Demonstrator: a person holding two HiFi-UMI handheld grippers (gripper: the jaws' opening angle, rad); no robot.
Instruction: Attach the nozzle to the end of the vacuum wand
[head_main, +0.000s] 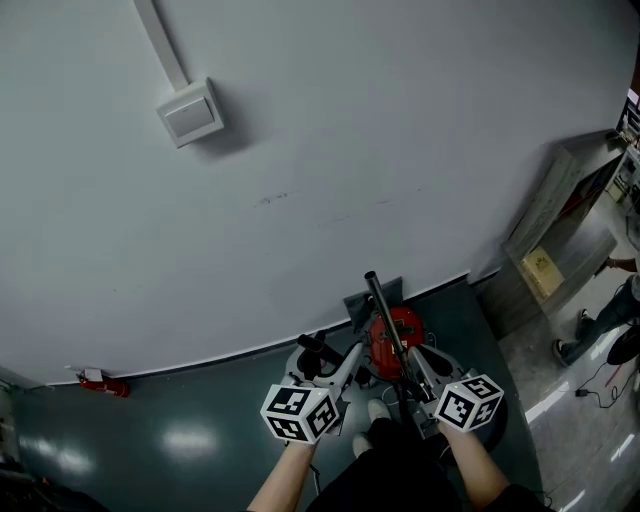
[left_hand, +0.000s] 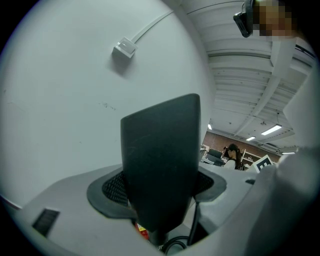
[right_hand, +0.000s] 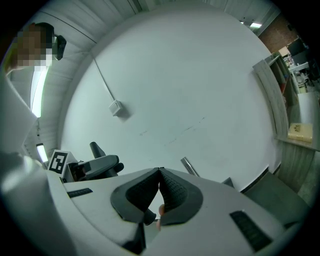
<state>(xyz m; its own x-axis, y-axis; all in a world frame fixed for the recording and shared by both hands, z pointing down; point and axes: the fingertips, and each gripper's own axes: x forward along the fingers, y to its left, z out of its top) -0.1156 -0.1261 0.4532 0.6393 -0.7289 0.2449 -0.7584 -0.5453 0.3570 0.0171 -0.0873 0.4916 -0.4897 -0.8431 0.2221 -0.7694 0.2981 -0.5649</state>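
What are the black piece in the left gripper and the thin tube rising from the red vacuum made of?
nozzle: probably moulded plastic with a matte black finish; the surface is dull and faintly scuffed, with no glare.
wand: likely metal; it shows a bright silvery streak in the right gripper view, though it looks dark from the head view.

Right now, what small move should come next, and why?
Probably carry the dark grey plastic nozzle, clamped in the left tongs, toward the free upper end of the slim metal vacuum wand: the two are apart, and the shut right tongs hold nothing.
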